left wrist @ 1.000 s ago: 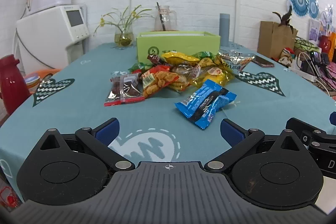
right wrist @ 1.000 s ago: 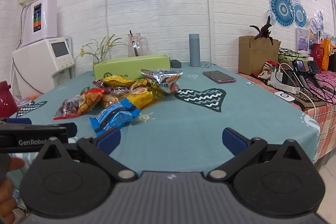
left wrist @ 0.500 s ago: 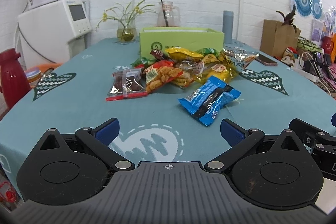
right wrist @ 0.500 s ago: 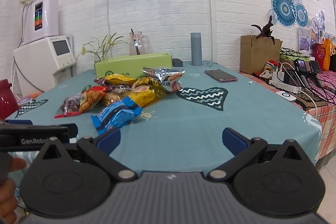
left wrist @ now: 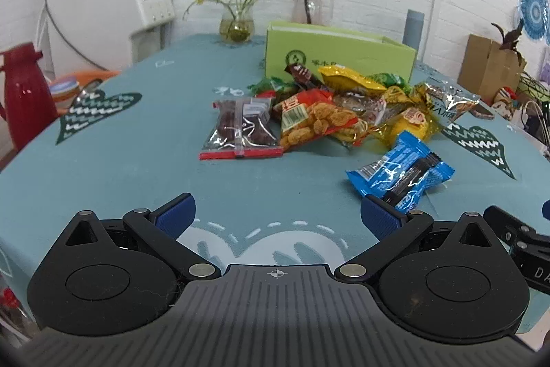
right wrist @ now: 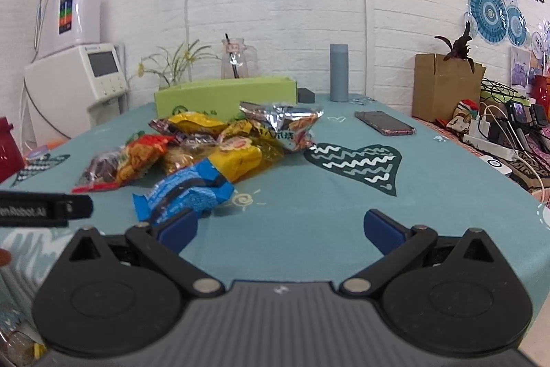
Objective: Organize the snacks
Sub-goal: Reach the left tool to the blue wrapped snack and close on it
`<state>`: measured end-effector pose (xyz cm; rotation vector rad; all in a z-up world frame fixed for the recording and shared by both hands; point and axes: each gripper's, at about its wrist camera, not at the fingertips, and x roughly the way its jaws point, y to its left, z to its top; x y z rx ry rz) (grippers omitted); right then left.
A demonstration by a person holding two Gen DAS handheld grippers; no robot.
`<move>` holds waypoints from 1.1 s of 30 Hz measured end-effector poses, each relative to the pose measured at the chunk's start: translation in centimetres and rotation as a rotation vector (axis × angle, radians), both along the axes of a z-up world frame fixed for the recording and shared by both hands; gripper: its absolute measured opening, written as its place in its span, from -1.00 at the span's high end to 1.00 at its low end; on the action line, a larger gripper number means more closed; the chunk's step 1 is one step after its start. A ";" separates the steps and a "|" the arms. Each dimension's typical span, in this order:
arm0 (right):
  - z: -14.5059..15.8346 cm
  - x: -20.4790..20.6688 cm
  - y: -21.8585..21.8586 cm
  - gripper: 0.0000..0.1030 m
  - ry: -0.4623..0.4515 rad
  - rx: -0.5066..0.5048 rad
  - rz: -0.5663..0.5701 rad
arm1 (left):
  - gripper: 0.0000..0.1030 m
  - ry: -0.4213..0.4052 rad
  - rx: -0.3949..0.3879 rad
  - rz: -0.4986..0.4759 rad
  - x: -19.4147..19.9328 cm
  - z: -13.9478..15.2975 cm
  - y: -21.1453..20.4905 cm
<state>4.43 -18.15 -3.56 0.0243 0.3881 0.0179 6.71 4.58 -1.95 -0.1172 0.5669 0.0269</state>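
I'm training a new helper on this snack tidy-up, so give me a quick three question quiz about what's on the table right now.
1. True or false: the left gripper is shut on a packet.
2. Which packet lies nearest both grippers? A) silver packet B) blue packet C) clear packet with red edge
3. Fill in: behind the snack pile stands an open ____ box.

Key:
1. False; its jaws are spread and empty, like the right gripper.
2. B
3. green

The black arm [right wrist: 41, 212] at left reads "enRobot.AI".
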 end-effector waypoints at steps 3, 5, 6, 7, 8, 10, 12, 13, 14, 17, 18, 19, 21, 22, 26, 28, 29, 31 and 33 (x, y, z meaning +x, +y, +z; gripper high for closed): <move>-1.2 1.2 -0.7 -0.99 0.065 0.047 0.035 | -0.79 0.040 -0.044 -0.013 1.5 -0.4 0.8; -1.7 1.7 -0.7 -0.99 0.078 0.047 0.045 | -0.79 0.059 -0.053 -0.034 2.3 -0.6 0.7; -1.7 1.9 -0.6 -0.99 0.089 0.039 0.044 | -0.79 0.065 -0.054 -0.045 2.6 -0.6 0.6; -1.7 2.1 -0.5 -0.99 0.091 0.036 0.054 | -0.79 0.070 -0.056 -0.055 2.9 -0.5 0.4; -1.8 2.2 -0.5 -0.99 0.091 0.038 0.067 | -0.79 0.071 -0.059 -0.071 3.2 -0.4 0.3; -1.9 2.4 -0.8 -0.99 0.082 0.035 0.080 | -0.79 0.071 -0.061 -0.111 3.9 0.0 0.1; -2.0 2.2 -1.0 -0.99 0.082 0.034 0.094 | -0.79 0.066 -0.055 -0.176 4.7 0.7 -0.2; -1.7 2.2 -1.0 -0.99 0.104 0.023 0.099 | -0.79 0.057 -0.055 -0.223 5.1 1.1 -0.4; -1.4 2.3 -0.8 -0.99 0.124 0.022 0.104 | -0.79 0.049 -0.051 -0.275 5.6 1.5 -0.6; 0.1 2.3 0.7 -0.99 0.128 0.039 0.256 | -0.77 0.058 -0.045 -0.440 7.4 2.7 -1.7; 0.6 2.5 1.6 -0.99 0.131 0.020 0.309 | -0.76 0.073 -0.058 -0.489 8.0 2.9 -2.0; 1.0 2.8 2.7 -0.99 0.134 -0.008 0.363 | -0.75 0.092 -0.082 -0.553 8.8 3.2 -2.2; 1.3 3.8 4.2 -0.99 0.144 -0.050 0.446 | -0.75 0.121 -0.118 -0.635 10.1 3.6 -2.5; 1.3 4.6 4.7 -0.99 0.162 -0.057 0.474 | -0.75 0.140 -0.127 -0.663 10.9 3.6 -2.7; 0.6 7.5 5.2 -0.99 0.236 -0.070 0.509 | -0.56 0.228 -0.165 -0.733 13.0 3.2 -3.2; 0.5 8.4 5.6 -0.99 0.249 -0.083 0.530 | -0.54 0.260 -0.209 -0.771 13.2 2.9 -3.4; 0.5 8.6 5.7 -0.99 0.245 -0.085 0.544 | -0.54 0.281 -0.236 -0.791 13.3 2.6 -3.3; 0.8 9.3 6.2 -0.99 0.229 -0.090 0.577 | -0.59 0.303 -0.258 -0.790 13.2 2.3 -3.0; 1.1 9.9 6.8 -0.99 0.205 -0.116 0.594 | -0.58 0.301 -0.241 -0.779 12.5 2.5 -2.7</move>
